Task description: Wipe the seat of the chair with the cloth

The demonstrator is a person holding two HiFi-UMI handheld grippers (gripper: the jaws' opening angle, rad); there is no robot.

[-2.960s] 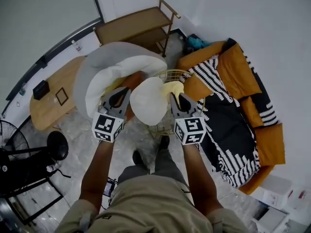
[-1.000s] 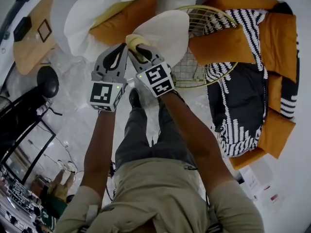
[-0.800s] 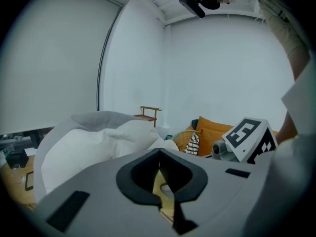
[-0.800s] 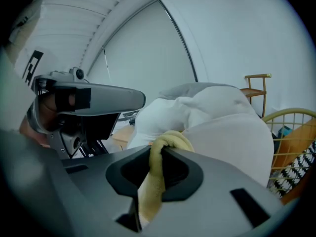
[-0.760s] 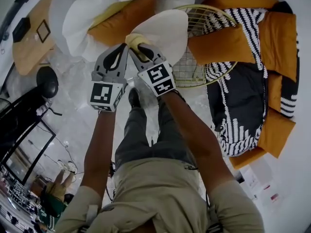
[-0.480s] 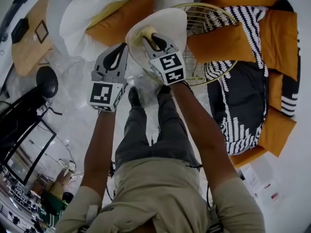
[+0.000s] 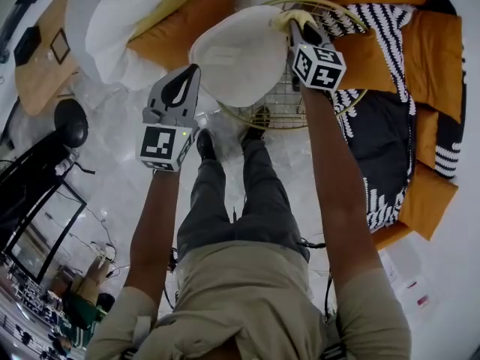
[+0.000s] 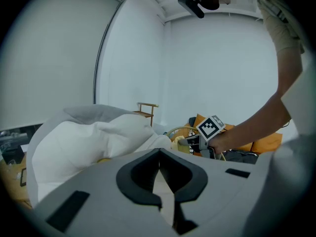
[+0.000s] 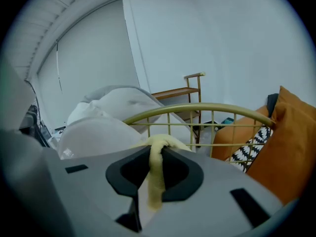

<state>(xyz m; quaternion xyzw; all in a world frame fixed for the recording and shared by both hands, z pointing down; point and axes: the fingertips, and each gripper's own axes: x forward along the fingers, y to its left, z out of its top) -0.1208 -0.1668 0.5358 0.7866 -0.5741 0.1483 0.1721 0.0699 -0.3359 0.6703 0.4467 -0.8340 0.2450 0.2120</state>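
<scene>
Pinching the yellow cloth by a thin fold, the right gripper sits at the far right edge of the seat, beside the wire back. A drag there could snag the cloth and tug it free. The left gripper hangs closed and empty.

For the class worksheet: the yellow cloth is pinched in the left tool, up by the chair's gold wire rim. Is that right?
Not the left. The right gripper view shows the yellow cloth pinched in the right tool, by the chair's gold wire rim. The left tool is shut on nothing.
</scene>
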